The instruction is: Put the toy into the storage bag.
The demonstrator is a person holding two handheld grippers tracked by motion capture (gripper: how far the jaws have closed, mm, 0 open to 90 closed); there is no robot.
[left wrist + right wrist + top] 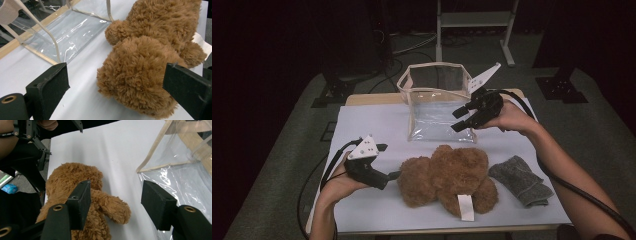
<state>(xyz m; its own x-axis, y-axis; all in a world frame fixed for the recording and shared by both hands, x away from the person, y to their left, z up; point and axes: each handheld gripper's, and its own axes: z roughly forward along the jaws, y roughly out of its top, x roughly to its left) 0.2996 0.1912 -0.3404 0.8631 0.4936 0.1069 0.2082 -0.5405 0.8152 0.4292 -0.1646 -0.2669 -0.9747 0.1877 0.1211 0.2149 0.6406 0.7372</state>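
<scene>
Jaws on both sides are wide open and holding nothing right now. Nearest the person, the left gripper (382,161) sits just beside the head end of the brown teddy bear (447,177), which lies on the white sheet over the desk (367,125), bear framed between its jaws but not pinched. Grey sock (519,180) lies just right of the bear. Farther back, the right gripper (462,119) hovers by the front wall of the clear bag (432,95). Looks like the pre-grab stage: next the left closes on the bear while the right steadies the bag's rim.
</scene>
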